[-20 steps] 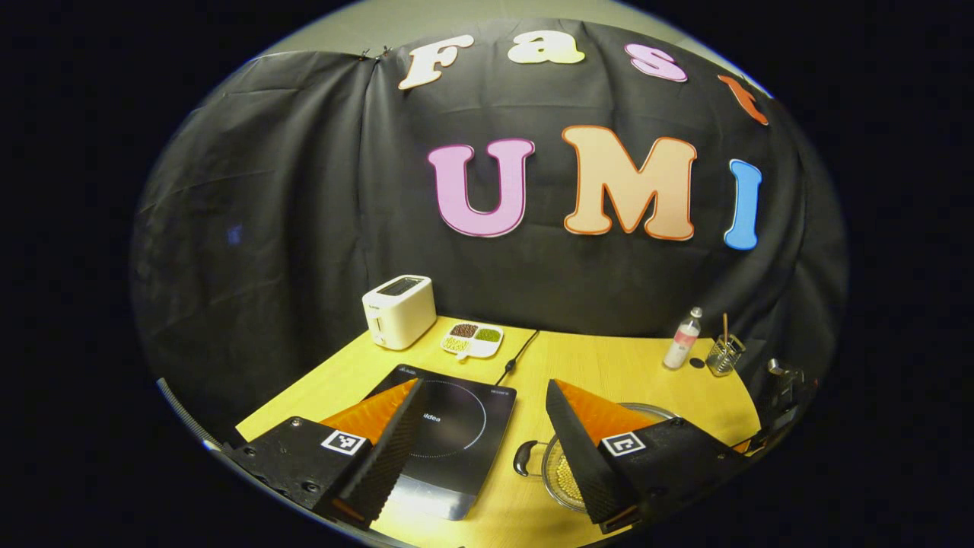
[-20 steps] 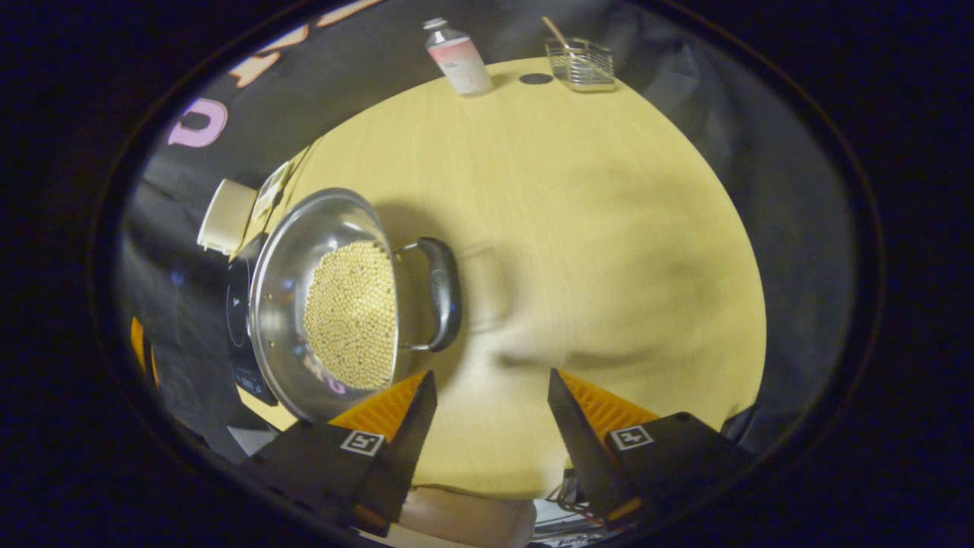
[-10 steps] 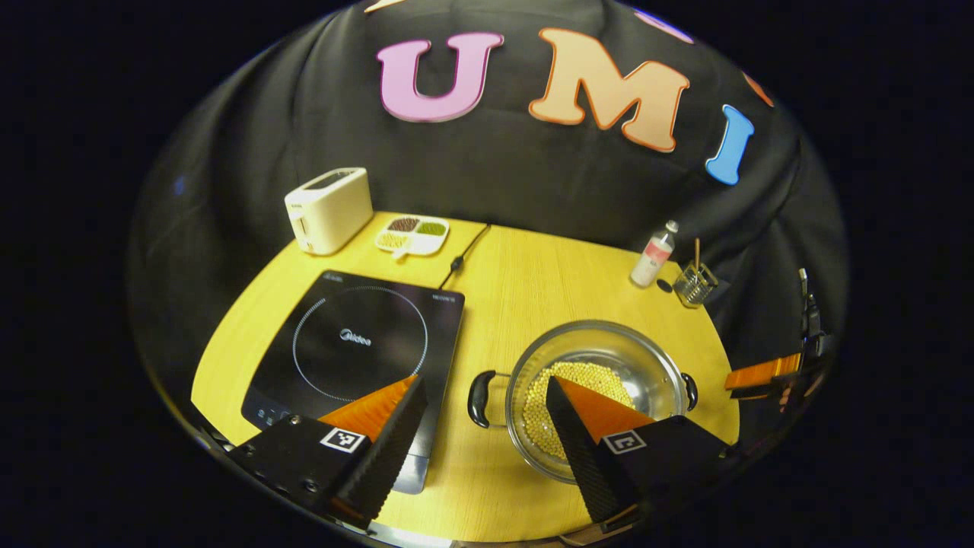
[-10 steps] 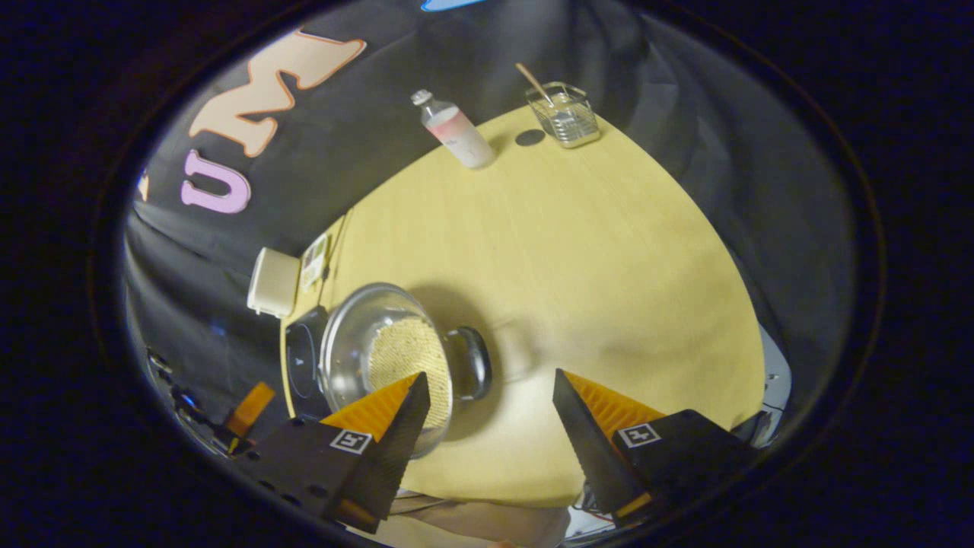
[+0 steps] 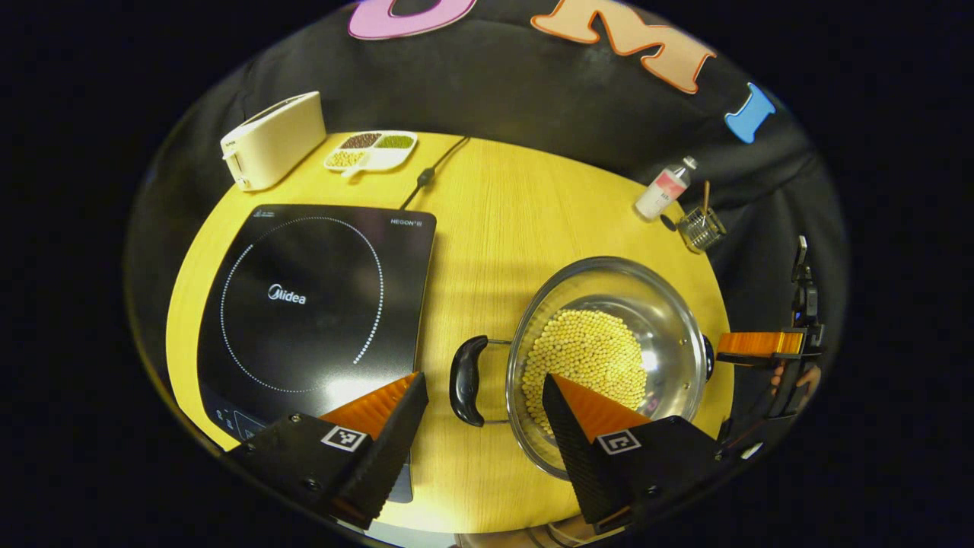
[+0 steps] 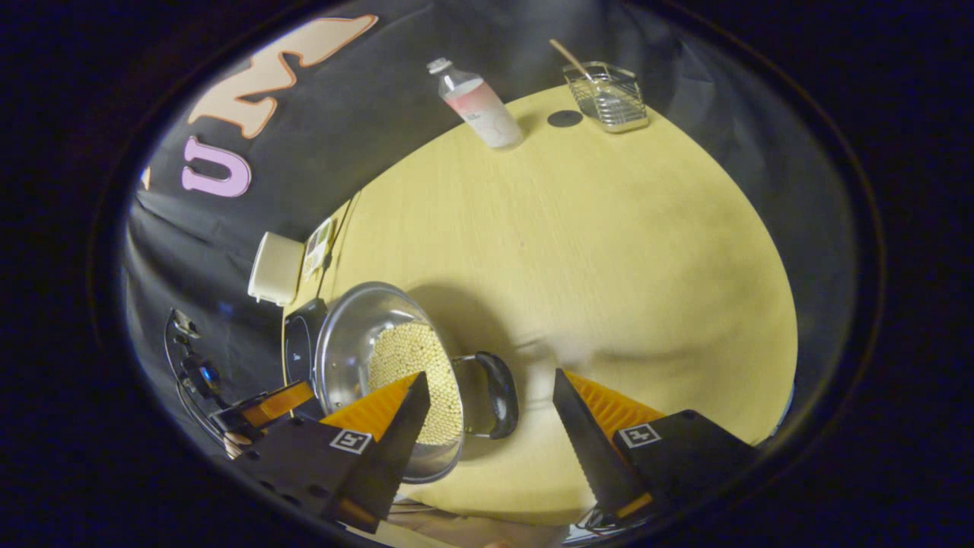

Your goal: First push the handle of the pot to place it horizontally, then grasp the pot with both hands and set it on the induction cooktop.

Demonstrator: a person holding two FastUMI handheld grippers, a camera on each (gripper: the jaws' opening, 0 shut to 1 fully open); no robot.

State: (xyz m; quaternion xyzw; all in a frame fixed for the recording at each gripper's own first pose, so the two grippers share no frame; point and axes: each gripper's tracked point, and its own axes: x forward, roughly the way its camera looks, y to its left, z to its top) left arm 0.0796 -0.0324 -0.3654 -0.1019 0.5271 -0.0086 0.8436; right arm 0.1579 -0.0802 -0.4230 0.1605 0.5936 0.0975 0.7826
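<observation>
A steel pot (image 5: 673, 323) holding yellow beans stands on the wooden table, to the right of the black induction cooktop (image 5: 312, 297). Its two black handles point left (image 5: 466, 380) and right (image 5: 708, 356) in the left gripper view. My left gripper (image 5: 483, 388) is open above the table, with the left handle just ahead between its fingertips. In the right gripper view my right gripper (image 6: 491, 380) is open, and the pot's (image 6: 346, 342) other handle (image 6: 498, 392) lies between its fingers. The right gripper (image 5: 761, 344) also shows beside the pot's right handle, and the left gripper (image 6: 262, 405) beyond the pot.
A cream toaster (image 5: 270, 141), a divided dish of beans (image 5: 370, 148) and the cooktop's cable (image 5: 426, 176) sit at the table's far side. A bottle (image 5: 663, 189) and a wire basket (image 5: 700, 228) stand at the far right. Bare table (image 5: 494, 228) lies between cooktop and pot.
The left gripper has tipped down and come closer over the table, bringing the pot's left handle between its fingers. The right gripper has closed in on the other handle.
</observation>
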